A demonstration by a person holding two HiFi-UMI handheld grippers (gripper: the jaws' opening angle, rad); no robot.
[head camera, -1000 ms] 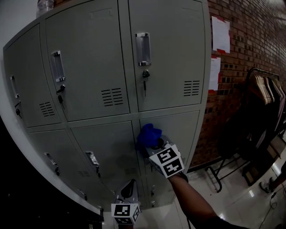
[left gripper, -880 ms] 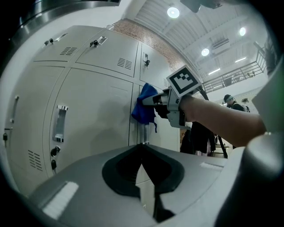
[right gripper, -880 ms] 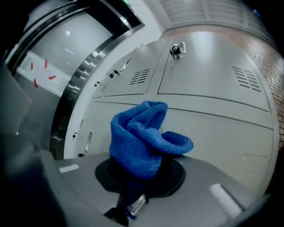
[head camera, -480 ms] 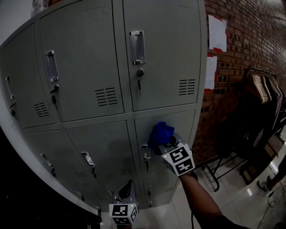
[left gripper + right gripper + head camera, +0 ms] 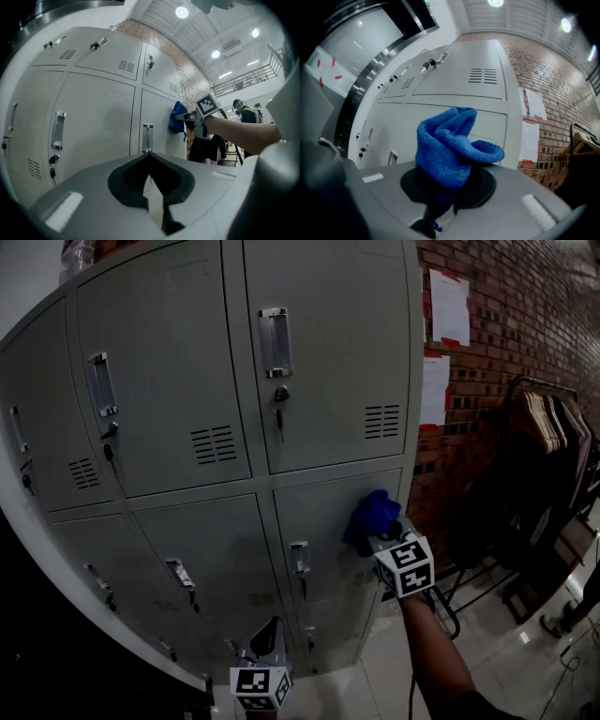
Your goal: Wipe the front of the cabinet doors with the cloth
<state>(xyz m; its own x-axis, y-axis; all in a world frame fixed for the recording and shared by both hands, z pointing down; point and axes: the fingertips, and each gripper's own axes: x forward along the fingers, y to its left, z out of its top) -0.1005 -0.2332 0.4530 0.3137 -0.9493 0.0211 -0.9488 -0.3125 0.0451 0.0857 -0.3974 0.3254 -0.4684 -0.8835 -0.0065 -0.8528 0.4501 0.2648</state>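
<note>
The grey metal cabinet [image 5: 187, 399] has upper and lower doors with handles and keys. My right gripper [image 5: 382, 529] is shut on a bunched blue cloth [image 5: 372, 513] and presses it on the lower right door [image 5: 323, 521], close to that door's right edge. The cloth [image 5: 449, 146] fills the middle of the right gripper view, bulging out of the jaws. From the left gripper view the cloth [image 5: 178, 117] shows against the door, to the right of its handle [image 5: 147, 138]. My left gripper [image 5: 269, 641] hangs low in front of the cabinet, shut and holding nothing.
A brick wall [image 5: 506, 343] with paper sheets [image 5: 448, 307] runs to the cabinet's right. A clothes rack [image 5: 548, 442] with dark garments stands further right on a glossy tiled floor [image 5: 487, 643]. A person [image 5: 243, 112] stands far off in the left gripper view.
My right gripper has slid the cloth to the right across the lower right door, from beside its handle to its right edge. The left gripper stays low.
</note>
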